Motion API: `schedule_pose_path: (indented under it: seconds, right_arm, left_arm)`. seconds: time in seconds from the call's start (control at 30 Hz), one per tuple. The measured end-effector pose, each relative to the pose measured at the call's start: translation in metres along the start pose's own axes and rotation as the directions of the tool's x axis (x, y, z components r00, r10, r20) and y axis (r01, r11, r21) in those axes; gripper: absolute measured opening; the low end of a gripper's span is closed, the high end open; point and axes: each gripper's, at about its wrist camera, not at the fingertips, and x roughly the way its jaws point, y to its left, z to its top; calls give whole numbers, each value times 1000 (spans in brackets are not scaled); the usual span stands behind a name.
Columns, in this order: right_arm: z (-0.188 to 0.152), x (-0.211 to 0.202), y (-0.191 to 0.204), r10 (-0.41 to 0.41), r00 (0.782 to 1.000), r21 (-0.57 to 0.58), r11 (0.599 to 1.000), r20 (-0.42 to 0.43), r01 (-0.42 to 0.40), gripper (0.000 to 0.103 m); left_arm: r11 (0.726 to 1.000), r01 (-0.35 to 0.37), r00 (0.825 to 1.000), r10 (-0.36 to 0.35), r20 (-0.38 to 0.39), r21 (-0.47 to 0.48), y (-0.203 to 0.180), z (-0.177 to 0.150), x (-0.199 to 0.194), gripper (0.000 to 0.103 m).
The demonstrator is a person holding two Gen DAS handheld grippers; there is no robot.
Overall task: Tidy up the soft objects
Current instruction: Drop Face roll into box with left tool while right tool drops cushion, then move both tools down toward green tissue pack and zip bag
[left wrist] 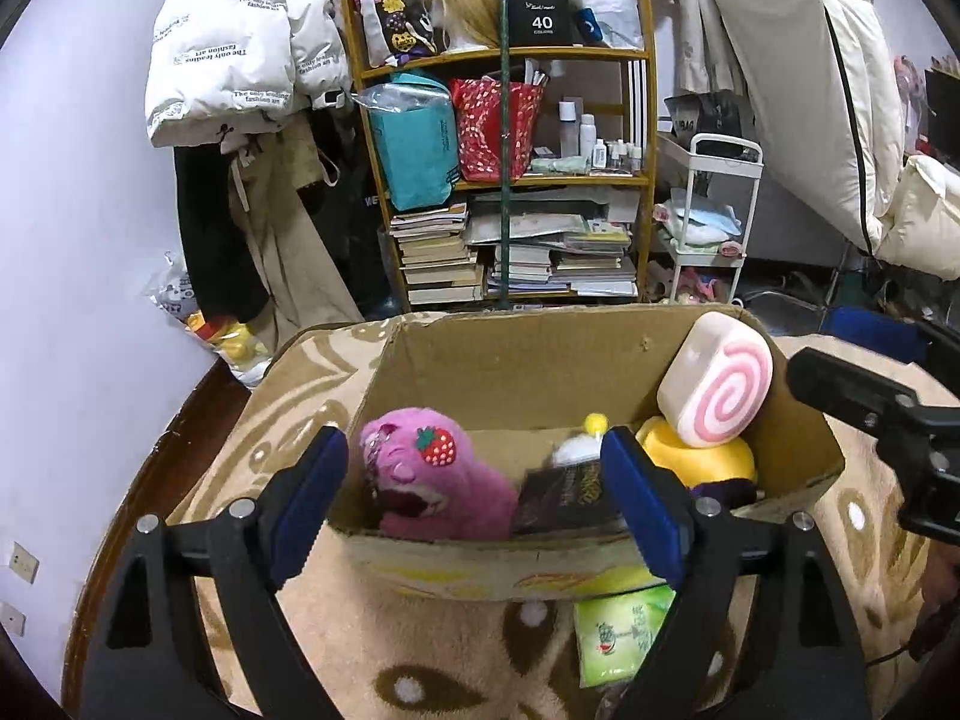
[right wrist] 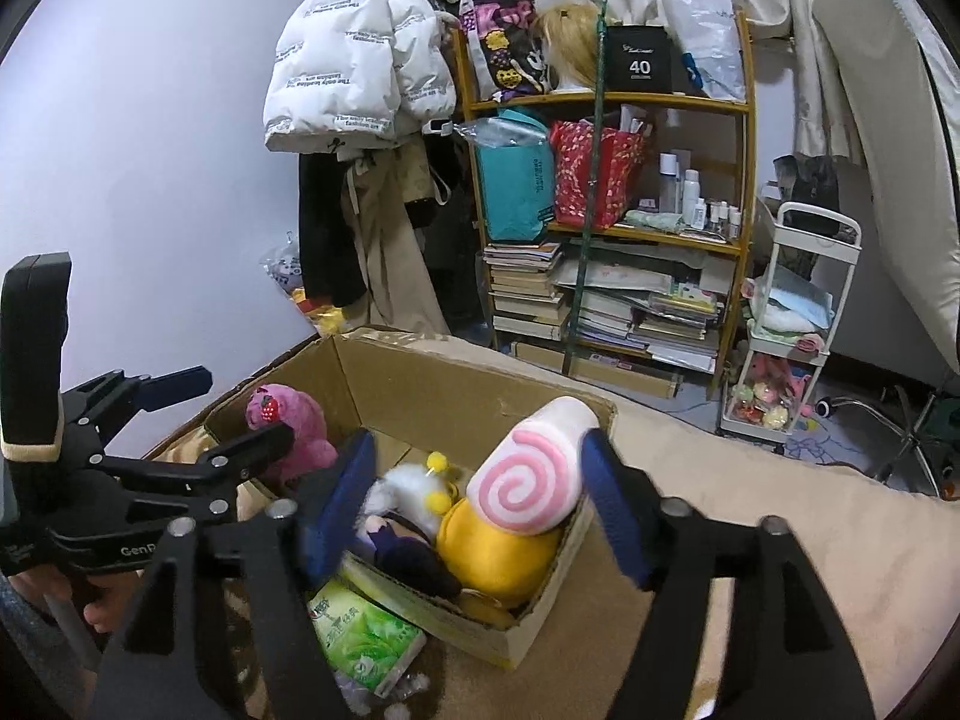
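Observation:
An open cardboard box (left wrist: 528,348) (right wrist: 456,384) stands on a beige patterned blanket (left wrist: 420,630). Inside it at the left lies a pink plush bear (left wrist: 432,468) (right wrist: 288,420) with a strawberry patch. At the right a pink-swirl roll cushion (left wrist: 717,390) (right wrist: 528,474) rests on a yellow plush (left wrist: 702,456) (right wrist: 498,552). A white fluffy toy (left wrist: 576,447) (right wrist: 402,486) and a dark purple plush (right wrist: 408,552) lie between them. My left gripper (left wrist: 483,498) (right wrist: 228,414) is open at the box's near edge, empty. My right gripper (right wrist: 477,501) is open, its pads either side of the roll cushion without pressing it.
A green tissue pack (left wrist: 618,636) (right wrist: 360,630) lies on the blanket just outside the box. Behind stand a wooden shelf (left wrist: 510,180) (right wrist: 612,228) full of books and bags, a white trolley (left wrist: 714,210) (right wrist: 792,324), hanging coats and a lilac wall.

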Motion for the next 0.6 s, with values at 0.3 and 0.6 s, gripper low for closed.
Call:
schedule_pose_path:
  seconds: [0.3, 0.6]
  right_arm:
    - [-4, -25, 0, -35, 999, 49, 998, 8, 35, 101]
    - [-9, -62, 17, -24, 1000, 29, 999, 11, 23, 103]
  left_arm:
    - [999, -3, 1000, 2, -16, -32, 5, -9, -27, 93]
    - [1000, 3, 999, -3, -34, 0, -3, -28, -61, 95]
